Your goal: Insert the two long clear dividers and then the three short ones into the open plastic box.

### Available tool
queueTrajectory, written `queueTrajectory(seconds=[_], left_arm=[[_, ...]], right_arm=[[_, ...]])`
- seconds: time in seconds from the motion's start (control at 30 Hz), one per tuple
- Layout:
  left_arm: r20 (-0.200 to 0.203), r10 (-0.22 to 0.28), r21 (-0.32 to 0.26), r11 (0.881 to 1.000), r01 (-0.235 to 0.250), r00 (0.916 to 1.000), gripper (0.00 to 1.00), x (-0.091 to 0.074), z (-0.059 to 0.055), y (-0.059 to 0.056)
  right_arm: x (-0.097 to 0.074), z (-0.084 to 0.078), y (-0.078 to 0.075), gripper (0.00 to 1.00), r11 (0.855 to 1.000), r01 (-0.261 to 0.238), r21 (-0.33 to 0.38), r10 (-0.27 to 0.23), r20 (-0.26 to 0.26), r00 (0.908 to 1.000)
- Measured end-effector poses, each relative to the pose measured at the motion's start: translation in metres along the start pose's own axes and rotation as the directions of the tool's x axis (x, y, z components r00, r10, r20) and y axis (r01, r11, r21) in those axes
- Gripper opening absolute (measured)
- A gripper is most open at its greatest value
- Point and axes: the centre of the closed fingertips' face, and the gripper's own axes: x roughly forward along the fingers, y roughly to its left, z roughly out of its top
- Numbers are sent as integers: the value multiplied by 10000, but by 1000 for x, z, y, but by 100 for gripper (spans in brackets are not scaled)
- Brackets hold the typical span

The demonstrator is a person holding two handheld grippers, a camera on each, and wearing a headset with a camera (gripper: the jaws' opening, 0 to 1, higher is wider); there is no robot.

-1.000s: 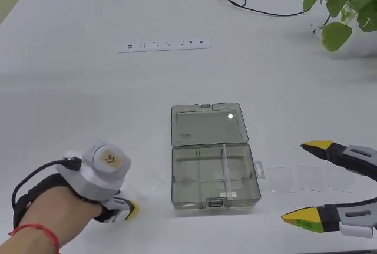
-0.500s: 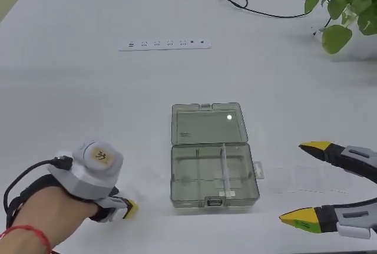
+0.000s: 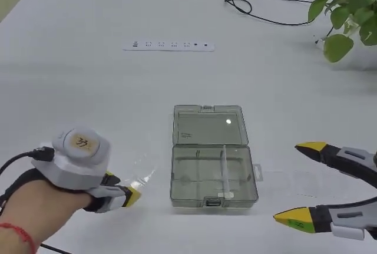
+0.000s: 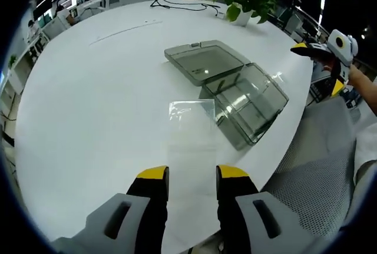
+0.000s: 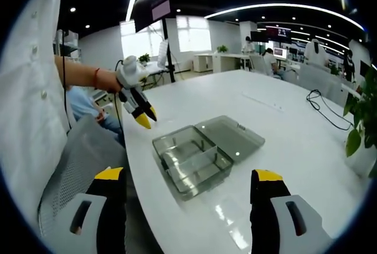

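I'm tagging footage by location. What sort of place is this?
Probably an open-plan office: a large white worktable, a white power strip, a green leafy plant, and background desks under curved ceiling light strips.

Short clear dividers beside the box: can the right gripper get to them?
Probably yes. The short clear dividers lie flat on the table beside the plastic box, just ahead of the right gripper, jaws open, nothing between.

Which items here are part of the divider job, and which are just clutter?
Job: open plastic box; long divider already seated in it; second long divider in the left claw; short dividers on the table by the right claw.
Clutter: power strip; black cable; potted plant.
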Motion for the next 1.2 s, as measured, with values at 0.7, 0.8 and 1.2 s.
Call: queueTrajectory(seconds=[0.7, 0.8, 1.2], left_arm=[[2403, -1345, -684, 9855, 1550, 9613, 30, -28, 46, -48], [2659, -1526, -710, 9816, 1773, 9518, 30, -29, 51, -55], [3864, -2286, -748, 9578, 2774, 8936, 30, -37, 81, -90]], right_arm=[[17, 42, 9, 75, 9971, 156, 743, -146, -138, 9998], [22, 51, 10, 74, 9917, 258, 1257, -267, 54, 9996], [46, 77, 16, 56, 9578, 641, 2802, -884, 748, 9933]])
